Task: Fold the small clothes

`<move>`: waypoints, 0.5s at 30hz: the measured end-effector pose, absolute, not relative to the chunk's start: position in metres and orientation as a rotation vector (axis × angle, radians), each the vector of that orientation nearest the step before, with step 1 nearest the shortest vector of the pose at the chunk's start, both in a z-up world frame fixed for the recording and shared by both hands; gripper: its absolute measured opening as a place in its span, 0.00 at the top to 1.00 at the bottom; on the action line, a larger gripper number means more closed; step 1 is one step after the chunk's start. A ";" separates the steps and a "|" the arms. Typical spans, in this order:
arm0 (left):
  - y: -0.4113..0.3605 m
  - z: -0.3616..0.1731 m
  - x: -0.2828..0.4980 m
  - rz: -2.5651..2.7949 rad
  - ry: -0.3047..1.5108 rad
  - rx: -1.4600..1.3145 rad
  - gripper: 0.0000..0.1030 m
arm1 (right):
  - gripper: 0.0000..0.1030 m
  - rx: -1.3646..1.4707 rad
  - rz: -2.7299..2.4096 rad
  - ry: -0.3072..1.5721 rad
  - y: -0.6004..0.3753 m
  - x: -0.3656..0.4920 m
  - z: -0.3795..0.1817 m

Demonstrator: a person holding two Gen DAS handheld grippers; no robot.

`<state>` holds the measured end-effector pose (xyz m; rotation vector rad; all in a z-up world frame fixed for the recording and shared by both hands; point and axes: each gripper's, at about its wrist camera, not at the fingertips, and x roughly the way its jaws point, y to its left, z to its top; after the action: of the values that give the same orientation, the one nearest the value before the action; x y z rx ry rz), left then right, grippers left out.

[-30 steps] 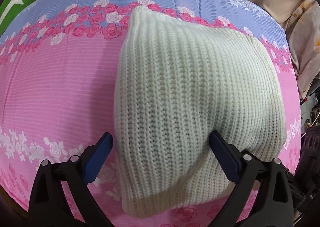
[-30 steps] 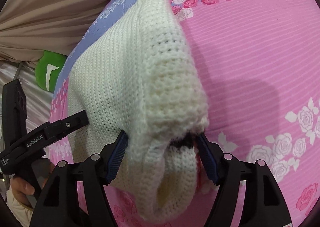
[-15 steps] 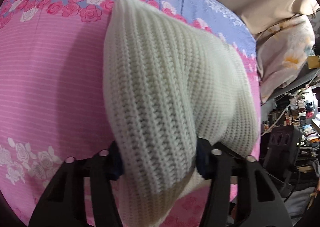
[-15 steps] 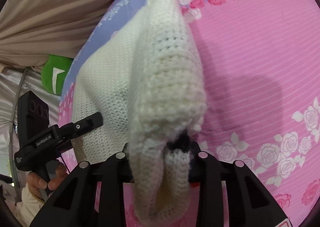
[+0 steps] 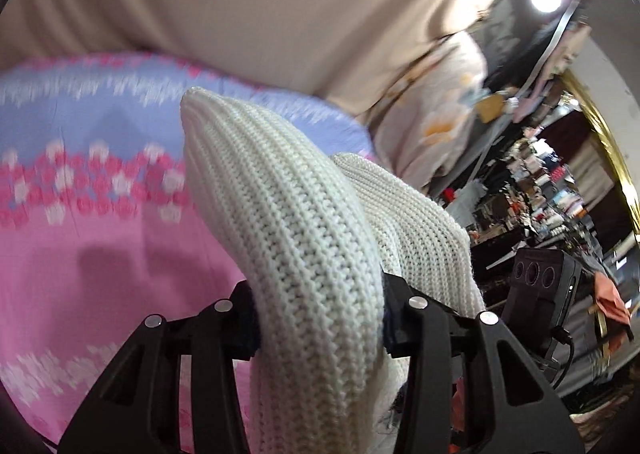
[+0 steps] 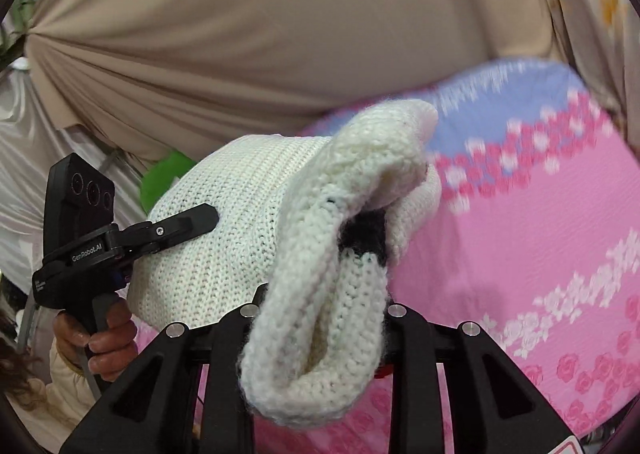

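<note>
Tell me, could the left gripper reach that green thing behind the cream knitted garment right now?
Probably not. The left gripper is shut on the cream knitted garment, which the right gripper also clamps. The green object sits behind the lifted knit, so the left gripper would likely have to let go first.

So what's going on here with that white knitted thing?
A person is folding a cream knit garment over a pink and blue floral bedsheet, with a handheld gripper in each hand. The left gripper and the right gripper are each clamped on an edge of it, holding it lifted off the sheet. In the right wrist view the left gripper pinches the far side. The fold is not laid down yet.
</note>
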<state>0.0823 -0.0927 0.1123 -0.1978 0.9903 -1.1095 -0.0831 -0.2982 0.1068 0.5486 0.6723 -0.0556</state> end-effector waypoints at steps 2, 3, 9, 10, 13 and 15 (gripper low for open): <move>-0.076 0.148 0.078 -1.148 0.886 -0.199 0.60 | 0.76 0.511 -0.049 0.570 -0.281 -0.088 0.140; -0.068 0.167 0.077 -1.161 0.822 -0.196 0.60 | 0.76 0.497 -0.041 0.524 -0.275 -0.090 0.154; -0.013 0.241 0.084 -1.160 0.536 -0.176 0.59 | 0.76 0.390 0.062 0.298 -0.224 -0.061 0.222; -0.003 0.245 0.087 -1.147 0.509 -0.173 0.59 | 0.76 0.376 0.075 0.286 -0.218 -0.051 0.225; 0.014 0.239 0.111 -1.082 0.484 -0.154 0.57 | 0.75 0.356 0.095 0.307 -0.204 -0.009 0.215; 0.014 0.207 0.141 -1.011 0.549 -0.123 0.55 | 0.73 0.391 0.089 0.387 -0.205 0.029 0.184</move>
<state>0.1411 0.0141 0.2071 -0.1235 0.5492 -1.0115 0.0291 -0.2048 0.1843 0.3905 0.3868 0.0892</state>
